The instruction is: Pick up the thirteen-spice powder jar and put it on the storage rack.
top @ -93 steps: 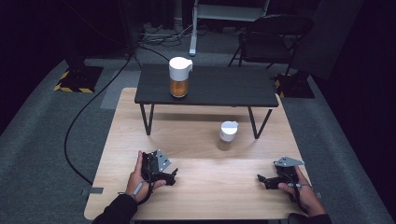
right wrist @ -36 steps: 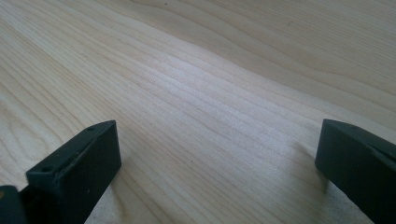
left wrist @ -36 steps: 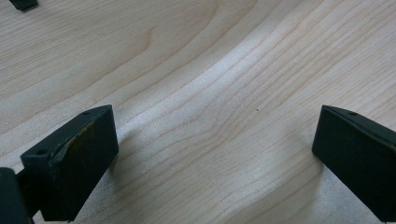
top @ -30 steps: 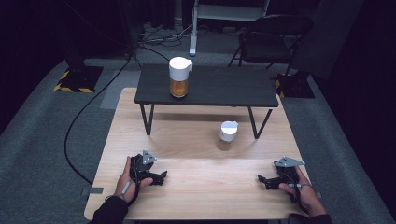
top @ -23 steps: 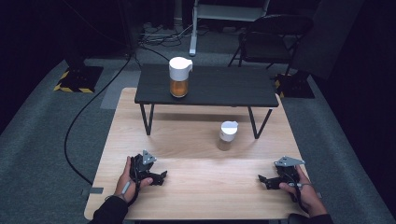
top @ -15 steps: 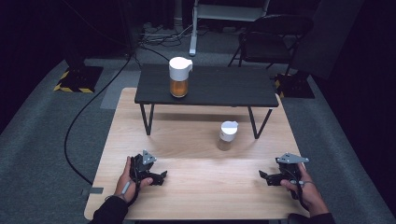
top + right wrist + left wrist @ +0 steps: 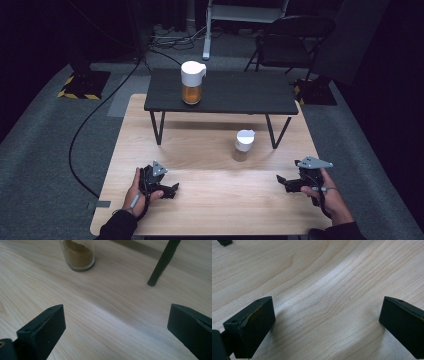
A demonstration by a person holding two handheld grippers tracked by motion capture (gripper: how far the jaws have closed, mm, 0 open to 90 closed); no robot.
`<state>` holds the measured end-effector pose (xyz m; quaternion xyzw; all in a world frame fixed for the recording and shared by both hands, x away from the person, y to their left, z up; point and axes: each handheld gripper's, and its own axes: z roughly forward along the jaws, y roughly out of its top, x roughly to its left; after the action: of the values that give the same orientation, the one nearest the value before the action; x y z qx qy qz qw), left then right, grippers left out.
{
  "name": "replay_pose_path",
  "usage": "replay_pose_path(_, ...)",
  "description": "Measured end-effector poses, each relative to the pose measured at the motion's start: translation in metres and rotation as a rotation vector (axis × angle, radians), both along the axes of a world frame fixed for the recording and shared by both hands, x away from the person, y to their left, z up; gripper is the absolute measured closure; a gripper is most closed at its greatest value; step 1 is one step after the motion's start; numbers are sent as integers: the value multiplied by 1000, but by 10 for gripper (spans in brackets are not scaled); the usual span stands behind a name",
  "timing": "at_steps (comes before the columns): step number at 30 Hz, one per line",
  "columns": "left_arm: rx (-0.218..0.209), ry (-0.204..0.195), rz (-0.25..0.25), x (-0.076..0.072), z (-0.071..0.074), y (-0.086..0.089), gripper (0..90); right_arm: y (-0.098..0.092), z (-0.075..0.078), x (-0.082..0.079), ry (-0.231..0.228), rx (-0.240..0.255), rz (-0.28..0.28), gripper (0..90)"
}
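High view: light wood table (image 7: 215, 210) on grey carpet (image 7: 45, 150), dark room — black chair (image 7: 295, 35) and floor cables (image 7: 100, 115) behind. A low black stand (image 7: 225, 95) sits on the table's far half, carrying a white-lidded jar (image 7: 192, 82) of amber stuff. A smaller white-lidded jar (image 7: 243, 145) stands on the wood just in front of the stand. Left gripper (image 7: 167, 190) and right gripper (image 7: 284, 183) rest low near the table's near edge, well apart — both with jaws spread wide, nothing between them.

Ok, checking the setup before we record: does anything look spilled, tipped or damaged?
Nothing stands out. The small jar stands upright on the wooden table, the tall jar upright on the black shelf, with no spill visible. Both grippers, left and right, are open and empty.
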<state>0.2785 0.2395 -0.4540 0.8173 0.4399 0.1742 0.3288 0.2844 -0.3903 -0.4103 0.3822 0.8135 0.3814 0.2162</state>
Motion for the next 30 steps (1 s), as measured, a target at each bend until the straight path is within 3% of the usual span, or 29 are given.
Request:
replay_pose_path(14,0,0,0,0,0,0,4,16,12,14,-33,16,40,17)
replay_pose_path(30,1,-1,2,0,0,0,4,36,10,37,-58,31,46,16)
